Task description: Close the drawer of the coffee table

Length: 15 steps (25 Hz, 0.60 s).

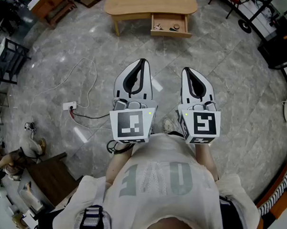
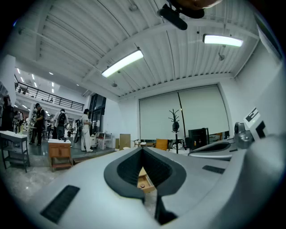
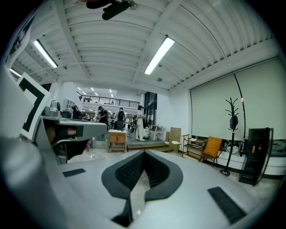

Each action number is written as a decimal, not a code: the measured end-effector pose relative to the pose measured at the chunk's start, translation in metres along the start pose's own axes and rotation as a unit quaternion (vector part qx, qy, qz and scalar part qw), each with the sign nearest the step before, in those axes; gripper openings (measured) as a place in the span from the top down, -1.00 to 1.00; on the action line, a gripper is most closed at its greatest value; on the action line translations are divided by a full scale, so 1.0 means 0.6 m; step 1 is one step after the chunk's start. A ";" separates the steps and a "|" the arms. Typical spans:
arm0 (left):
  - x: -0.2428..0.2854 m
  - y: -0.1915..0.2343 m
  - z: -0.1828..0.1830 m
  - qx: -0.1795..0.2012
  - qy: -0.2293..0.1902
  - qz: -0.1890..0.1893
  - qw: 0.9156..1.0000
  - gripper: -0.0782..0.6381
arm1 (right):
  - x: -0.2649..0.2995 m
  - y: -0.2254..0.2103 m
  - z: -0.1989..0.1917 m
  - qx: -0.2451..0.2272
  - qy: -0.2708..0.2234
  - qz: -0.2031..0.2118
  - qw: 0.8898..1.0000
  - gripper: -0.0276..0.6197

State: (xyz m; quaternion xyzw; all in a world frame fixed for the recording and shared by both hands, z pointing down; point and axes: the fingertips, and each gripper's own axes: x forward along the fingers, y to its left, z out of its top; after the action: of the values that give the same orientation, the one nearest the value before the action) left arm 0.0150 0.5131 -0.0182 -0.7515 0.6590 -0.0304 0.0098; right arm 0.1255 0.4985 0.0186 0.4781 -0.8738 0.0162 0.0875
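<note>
The light wooden coffee table point(image 1: 150, 3) stands across the grey stone floor, at the top of the head view. Its drawer point(image 1: 171, 30) is pulled out toward me, with a few small items inside. Both grippers hover side by side well short of the table, pointing at it. My left gripper point(image 1: 142, 61) is shut and holds nothing. My right gripper point(image 1: 186, 69) looks shut and empty too. In the left gripper view the drawer point(image 2: 144, 181) shows through the hollow behind the closed left gripper point(image 2: 143, 149). The right gripper point(image 3: 144, 152) frames only floor.
A white power strip point(image 1: 69, 106) with cables lies on the floor to the left. A dark wooden stool point(image 1: 49, 177) sits at lower left, a black rack point(image 1: 6, 60) at far left, black furniture point(image 1: 276, 49) at right. Bare stone floor lies between me and the table.
</note>
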 end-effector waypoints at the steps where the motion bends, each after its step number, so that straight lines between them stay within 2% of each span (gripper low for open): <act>1: 0.000 0.002 0.002 -0.002 -0.004 0.000 1.000 0.76 | 0.001 0.002 0.000 0.000 0.000 0.000 1.000 0.90; 15: -0.013 0.039 -0.010 -0.005 -0.002 -0.001 1.000 0.76 | 0.008 0.033 0.000 0.011 -0.005 0.000 1.000 0.90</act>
State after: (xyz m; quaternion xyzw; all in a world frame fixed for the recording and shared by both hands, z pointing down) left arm -0.0098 0.5180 -0.0140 -0.7522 0.6583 -0.0256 0.0067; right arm 0.1066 0.5050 0.0205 0.4788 -0.8742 0.0233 0.0779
